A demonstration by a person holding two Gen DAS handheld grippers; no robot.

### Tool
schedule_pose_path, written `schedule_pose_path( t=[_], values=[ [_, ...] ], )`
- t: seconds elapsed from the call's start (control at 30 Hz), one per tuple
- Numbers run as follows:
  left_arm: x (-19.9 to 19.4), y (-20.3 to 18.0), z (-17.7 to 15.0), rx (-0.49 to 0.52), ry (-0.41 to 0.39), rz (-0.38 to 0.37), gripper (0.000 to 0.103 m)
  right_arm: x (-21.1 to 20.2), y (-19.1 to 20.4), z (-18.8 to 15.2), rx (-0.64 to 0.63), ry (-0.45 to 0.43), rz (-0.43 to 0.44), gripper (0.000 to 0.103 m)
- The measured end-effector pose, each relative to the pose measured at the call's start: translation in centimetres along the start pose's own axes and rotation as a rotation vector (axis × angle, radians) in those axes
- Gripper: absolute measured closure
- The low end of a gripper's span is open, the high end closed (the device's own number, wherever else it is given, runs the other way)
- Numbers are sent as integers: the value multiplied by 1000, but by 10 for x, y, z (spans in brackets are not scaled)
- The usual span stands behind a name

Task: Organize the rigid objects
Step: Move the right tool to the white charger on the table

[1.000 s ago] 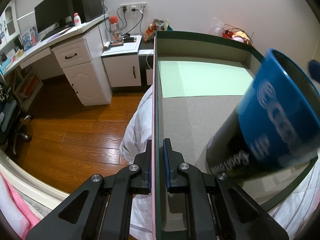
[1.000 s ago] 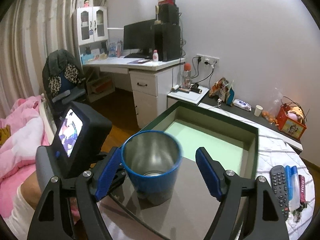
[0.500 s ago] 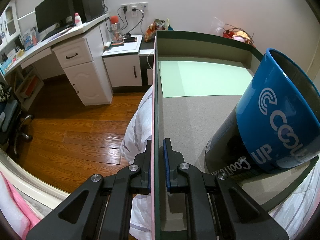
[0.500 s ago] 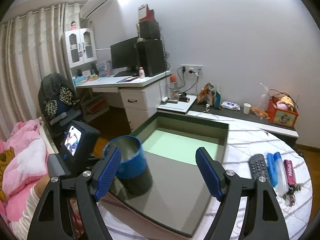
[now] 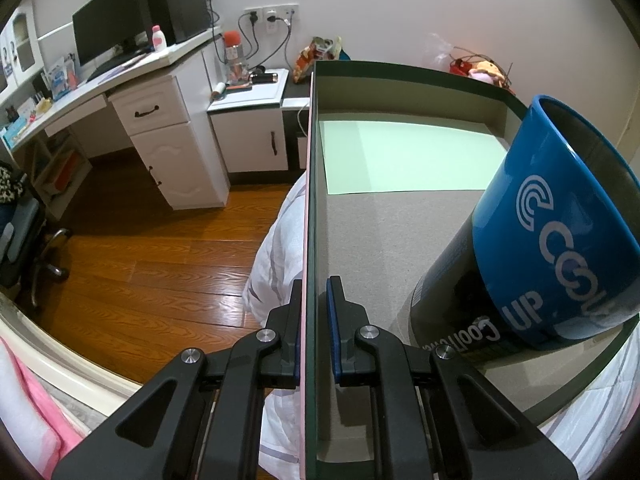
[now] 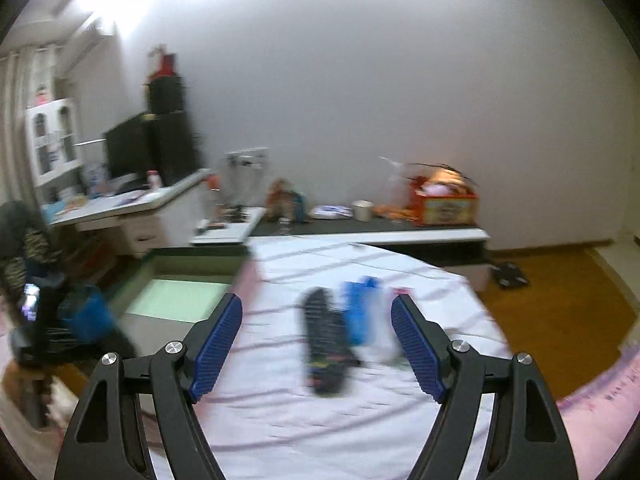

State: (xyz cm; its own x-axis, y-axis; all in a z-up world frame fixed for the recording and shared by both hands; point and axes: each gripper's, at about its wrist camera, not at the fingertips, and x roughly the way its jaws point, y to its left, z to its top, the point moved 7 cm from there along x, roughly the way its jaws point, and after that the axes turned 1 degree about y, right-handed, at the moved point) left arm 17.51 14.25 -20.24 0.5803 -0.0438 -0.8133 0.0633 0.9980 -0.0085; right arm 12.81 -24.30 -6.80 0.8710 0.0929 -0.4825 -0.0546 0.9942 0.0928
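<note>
Left gripper, angled steeply downward, pinches the near side wall of the tray. Inside the tray, at its near end, stands the blue mug; white lettering on it reads "up", the rest cut off. Right gripper, tilted gently downward, gapes wide and empty over the bedspread, the blurred remote control beyond its tips

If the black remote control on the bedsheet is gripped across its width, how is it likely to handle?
The remote control looks like a long, flat, hard slab, so it will probably stay stiff and not roll. It lies on a soft striped sheet, so it may sink when pressed. Its narrow body seems to fit the open right gripper. Motion blur hides the details.
</note>
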Motion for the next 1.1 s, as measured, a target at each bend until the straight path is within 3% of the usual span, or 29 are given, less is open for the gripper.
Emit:
schedule_pose_path(
  t=[0.1,0.43,0.7,1.1],
  values=[
    [0,-2,0,-4,2,3,94,10,-30,-7,22,28,-73,24],
    [2,-9,3,-3,11,24,94,62,-84,-30,71,111,-167,24],
    [2,-10,3,-3,11,24,94,91,-104,-30,45,154,-250,25],
    [1,-10,4,-3,12,29,94,126,-113,-36,16,236,-280,25]
  ],
)
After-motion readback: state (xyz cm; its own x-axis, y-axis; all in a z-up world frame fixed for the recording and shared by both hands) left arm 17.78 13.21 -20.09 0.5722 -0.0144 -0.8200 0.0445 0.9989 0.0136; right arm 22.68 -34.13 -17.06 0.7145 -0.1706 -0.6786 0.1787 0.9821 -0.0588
